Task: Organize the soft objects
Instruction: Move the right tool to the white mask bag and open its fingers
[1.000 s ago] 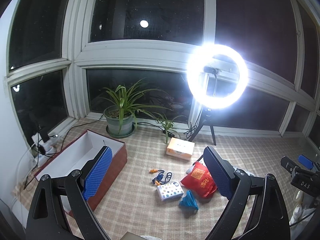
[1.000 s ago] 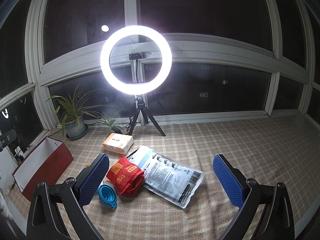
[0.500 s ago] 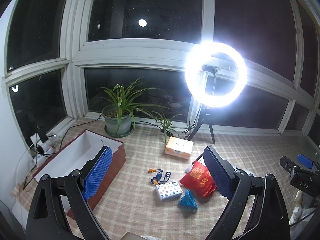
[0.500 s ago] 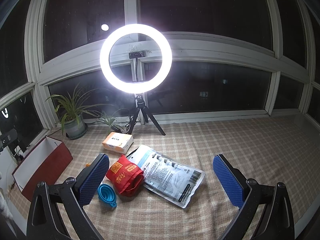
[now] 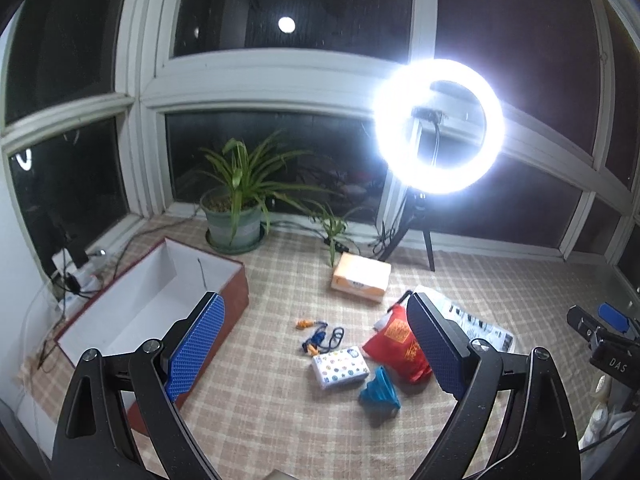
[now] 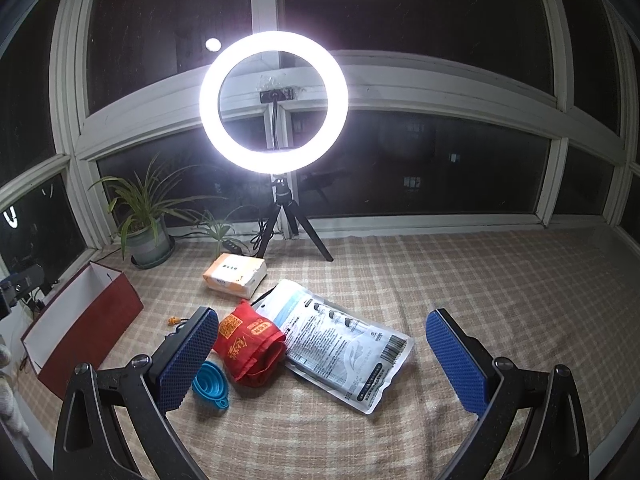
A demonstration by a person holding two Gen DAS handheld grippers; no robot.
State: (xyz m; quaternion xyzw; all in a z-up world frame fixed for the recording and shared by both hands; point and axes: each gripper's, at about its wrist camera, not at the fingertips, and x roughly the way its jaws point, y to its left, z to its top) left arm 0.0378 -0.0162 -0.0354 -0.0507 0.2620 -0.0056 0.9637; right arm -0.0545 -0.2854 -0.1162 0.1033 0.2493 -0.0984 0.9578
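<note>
Checked beige cloth (image 6: 480,280) covers the whole surface below the dark windows, and everything lies on it. Largest is the red box (image 5: 160,312) with a white inside, open at the top, at the left near the potted plant (image 5: 234,200). A lit ring light (image 6: 274,104) stands on a tripod at the back. Next comes the white printed pouch (image 6: 344,344), lying flat, its left edge touching the red cloth bag (image 6: 250,340). An orange tissue pack (image 5: 360,278) lies behind them, near the tripod. In front of the red bag sit a small white patterned packet (image 5: 341,366) and, just beside it, a blue folding funnel (image 5: 379,390). Smallest are the blue-and-orange corded earplugs (image 5: 318,334), between the box and the bag. The left gripper (image 5: 316,352) and right gripper (image 6: 324,360) both hang above the cloth with jaws spread wide, gripping nothing, the soft things lying loose outside the box
</note>
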